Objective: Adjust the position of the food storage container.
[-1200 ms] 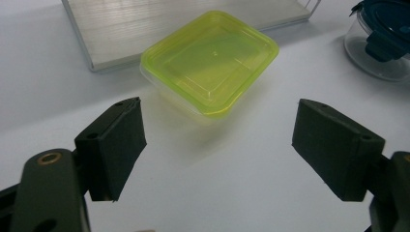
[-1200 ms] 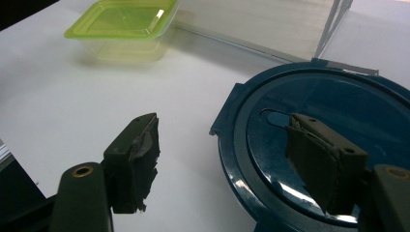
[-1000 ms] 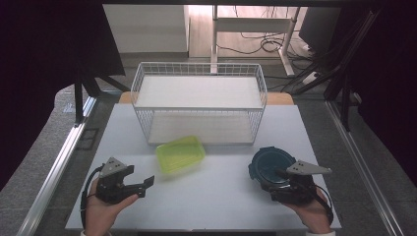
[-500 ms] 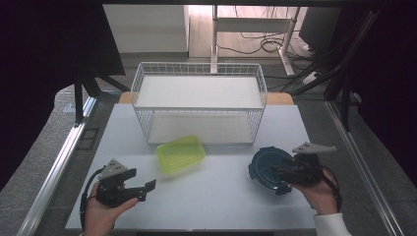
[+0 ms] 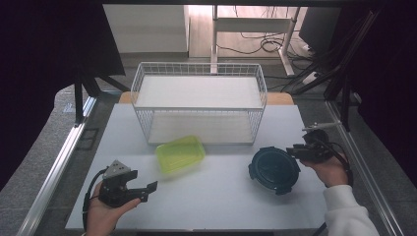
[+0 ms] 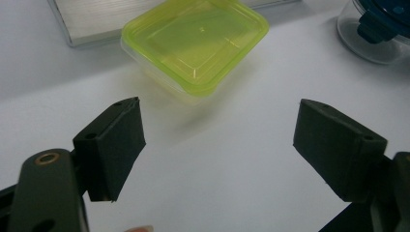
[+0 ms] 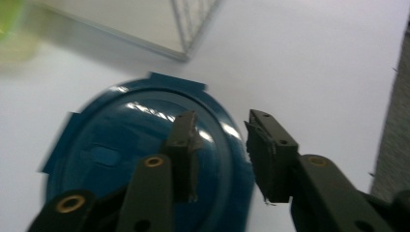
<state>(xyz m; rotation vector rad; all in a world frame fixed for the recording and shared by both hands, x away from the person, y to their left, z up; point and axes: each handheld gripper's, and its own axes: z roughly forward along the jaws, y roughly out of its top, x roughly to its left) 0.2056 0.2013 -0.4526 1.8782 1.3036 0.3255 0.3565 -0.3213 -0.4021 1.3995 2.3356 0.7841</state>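
Note:
A round container with a dark blue lid point(image 5: 274, 169) stands at the right of the white table. My right gripper point(image 5: 296, 151) hovers at its far right rim. In the right gripper view the jaws point(image 7: 222, 154) have just been closing to a narrow gap above the lid's edge point(image 7: 145, 154), with nothing pressed between them. A yellow-green rectangular lidded box point(image 5: 180, 153) lies mid-table. My left gripper point(image 5: 147, 189) rests near the front left, open wide and aimed at that box point(image 6: 196, 43), with only bare table between its pads point(image 6: 116, 145).
A white wire basket point(image 5: 199, 105) stands at the back centre, just behind the green box. The table's right edge point(image 5: 314, 162) runs close under my right hand. The blue-lidded glass container point(image 6: 377, 29) also shows at the top right of the left gripper view.
My right gripper has moved away from the front edge and to the right, to the blue lid's far right rim, and its jaws have narrowed. The left gripper has stayed put.

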